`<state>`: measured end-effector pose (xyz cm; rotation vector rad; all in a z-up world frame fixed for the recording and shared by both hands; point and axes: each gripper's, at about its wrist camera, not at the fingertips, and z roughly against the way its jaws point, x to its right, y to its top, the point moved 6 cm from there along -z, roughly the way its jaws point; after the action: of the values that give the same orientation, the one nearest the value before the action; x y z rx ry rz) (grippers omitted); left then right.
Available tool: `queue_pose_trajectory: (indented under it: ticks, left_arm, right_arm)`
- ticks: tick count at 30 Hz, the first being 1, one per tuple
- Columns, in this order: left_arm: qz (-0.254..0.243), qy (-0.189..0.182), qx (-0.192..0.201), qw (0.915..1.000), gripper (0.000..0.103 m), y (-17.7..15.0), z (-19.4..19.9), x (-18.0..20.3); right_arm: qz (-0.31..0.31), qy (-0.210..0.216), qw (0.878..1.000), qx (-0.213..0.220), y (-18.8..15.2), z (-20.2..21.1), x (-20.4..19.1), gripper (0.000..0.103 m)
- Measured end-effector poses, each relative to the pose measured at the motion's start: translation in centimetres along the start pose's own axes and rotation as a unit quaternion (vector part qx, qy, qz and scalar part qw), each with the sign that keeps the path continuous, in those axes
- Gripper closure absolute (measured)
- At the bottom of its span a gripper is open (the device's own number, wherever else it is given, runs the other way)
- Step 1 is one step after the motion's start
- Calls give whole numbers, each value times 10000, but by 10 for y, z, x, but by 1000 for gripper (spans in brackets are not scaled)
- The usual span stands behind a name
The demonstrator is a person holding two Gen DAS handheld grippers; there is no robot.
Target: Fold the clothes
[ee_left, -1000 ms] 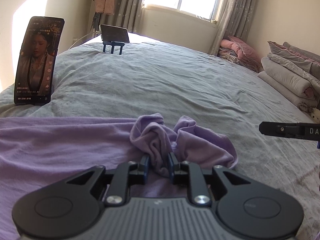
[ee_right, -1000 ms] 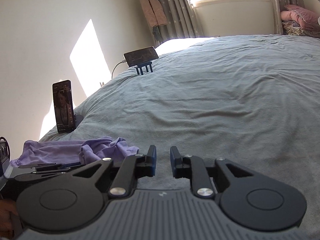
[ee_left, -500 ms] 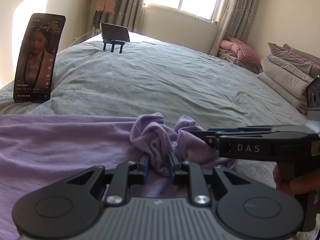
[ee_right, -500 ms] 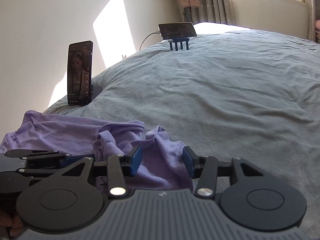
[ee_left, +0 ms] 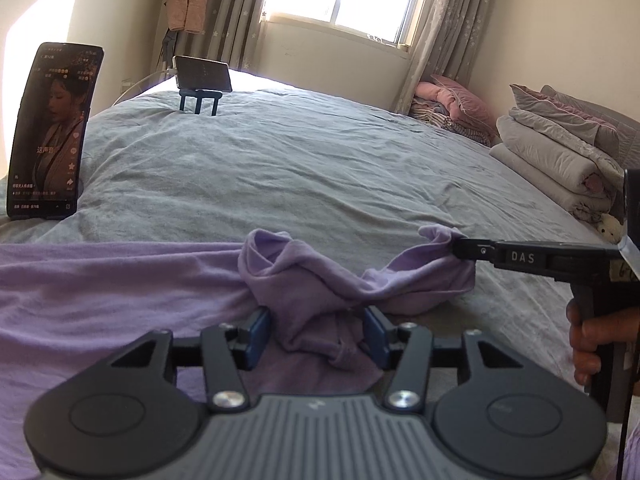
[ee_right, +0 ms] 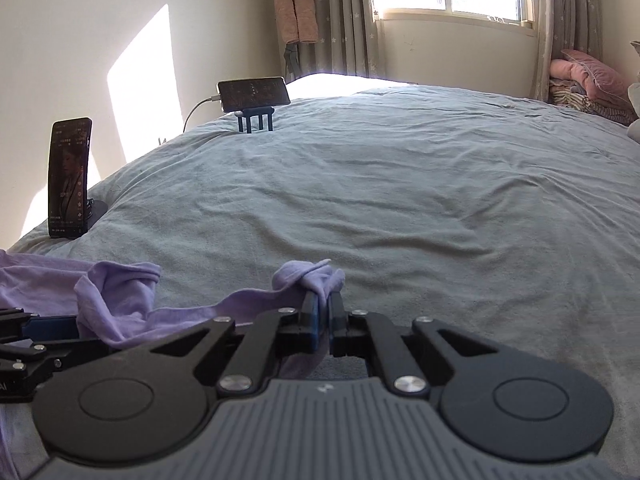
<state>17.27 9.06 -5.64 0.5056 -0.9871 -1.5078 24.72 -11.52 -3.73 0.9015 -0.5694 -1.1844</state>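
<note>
1. My left gripper, nearest in its own view: jaws have just been opening and now stand spread, a bunched fold of the purple garment lying loose between the pads, which do not press it.
2. My right gripper: jaws have just been closing and are now pressed together, pinching a raised corner of the garment. From the left camera that corner is lifted off the bed, cloth sagging back toward the bunch.
3. The garment lies on the near edge of the bed, mostly spread flat to the left, crumpled in the middle where both grippers meet it.
4. Handling, my guess: thin soft knit, light, no stiffness. It drapes, stretches, bunches easily and should drag over the grey sheet without much catch. Not fragile. It could slip out of a shallow pinch.
5. Where to grab: hems or corners, a single layer edge if I can find one, not the crumpled lump. The left should re-grip an edge well apart from the right's corner so the cloth can be pulled taut.
6. Farther off: an upright phone at left, a second phone on a stand beyond it, and folded quilts at right.
7. Fold not started yet, I judge; cloth needs flattening first.
</note>
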Motion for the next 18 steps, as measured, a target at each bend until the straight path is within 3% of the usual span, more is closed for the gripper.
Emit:
queue_pose_trajectory:
  ticks: [9, 18]
  left_arm:
    - [-381, -452, -153, 9981, 50, -4, 1, 19]
    - [-629, -684, -598, 9939, 49, -7, 0, 35]
  right_arm:
    - [-329, -792, 9960, 232, 0, 15, 71, 98]
    - [-468, -1443, 9874, 459, -2, 18, 122, 100]
